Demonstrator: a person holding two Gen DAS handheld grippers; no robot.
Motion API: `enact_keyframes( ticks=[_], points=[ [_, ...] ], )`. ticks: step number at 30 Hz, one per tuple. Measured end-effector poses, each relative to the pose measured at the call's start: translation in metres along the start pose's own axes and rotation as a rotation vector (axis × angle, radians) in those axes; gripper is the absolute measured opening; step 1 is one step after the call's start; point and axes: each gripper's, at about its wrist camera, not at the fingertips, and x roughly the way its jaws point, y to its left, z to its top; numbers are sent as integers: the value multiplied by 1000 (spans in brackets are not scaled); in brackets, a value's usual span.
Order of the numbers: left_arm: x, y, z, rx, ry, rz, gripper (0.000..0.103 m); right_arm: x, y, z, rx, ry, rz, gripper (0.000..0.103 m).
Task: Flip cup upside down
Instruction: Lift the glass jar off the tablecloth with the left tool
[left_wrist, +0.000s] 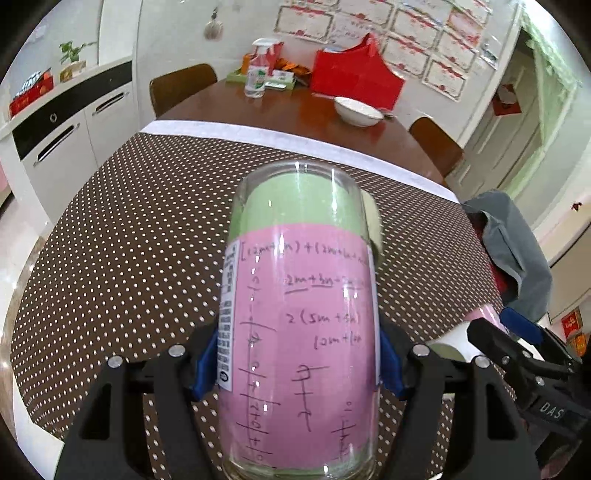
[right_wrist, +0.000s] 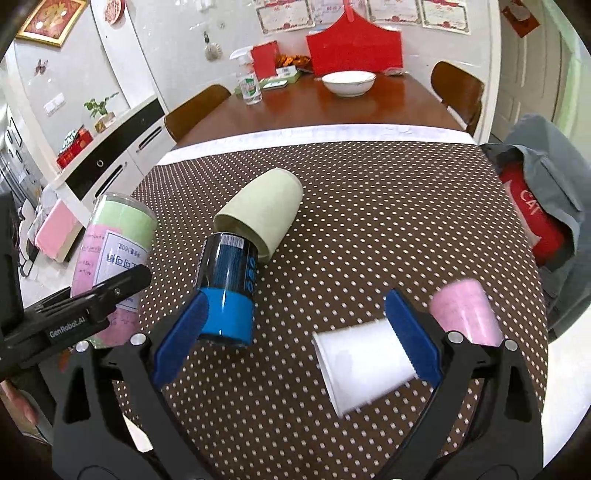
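Observation:
My left gripper (left_wrist: 297, 363) is shut on a clear glass cup lined with pink and green paper (left_wrist: 299, 314), its blue pads pressed on both sides. The same cup shows at the left of the right wrist view (right_wrist: 110, 258), held above the dotted tablecloth (right_wrist: 369, 206). My right gripper (right_wrist: 295, 336) is open and empty over the cloth. A pale green cup (right_wrist: 262, 214) lies on its side, a blue and black can (right_wrist: 229, 284) with its top inside the green cup's mouth. A white paper cup (right_wrist: 364, 369) lies on its side by my right finger. A pink cup (right_wrist: 465, 314) stands behind that finger.
Beyond the cloth the wooden table (right_wrist: 314, 110) holds a white bowl (right_wrist: 347, 83), a spray bottle (right_wrist: 249, 85) and a red bag (right_wrist: 354, 46). Chairs stand around; one at right carries a grey jacket (right_wrist: 546, 177). White cabinets (left_wrist: 62, 136) run along the left.

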Motion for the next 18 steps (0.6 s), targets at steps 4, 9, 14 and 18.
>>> enact_keyframes(
  ticks=[4,9,14,18],
  points=[
    [-11,-16,-14,27,-5,-13,68,-15,-9,-13,16,-18,-4,94],
    [-19,-37,-38,56,5,-16,68,-28,-20,-28,35,-27,-8,94],
    [-16,-49,-59,79,37,-20,68,-33,-27,-43,35,-15,-16,94],
    [-9,-52,-70,90,71,-28,68,-33,-33,-55,57,-7,-17,94]
  ],
)
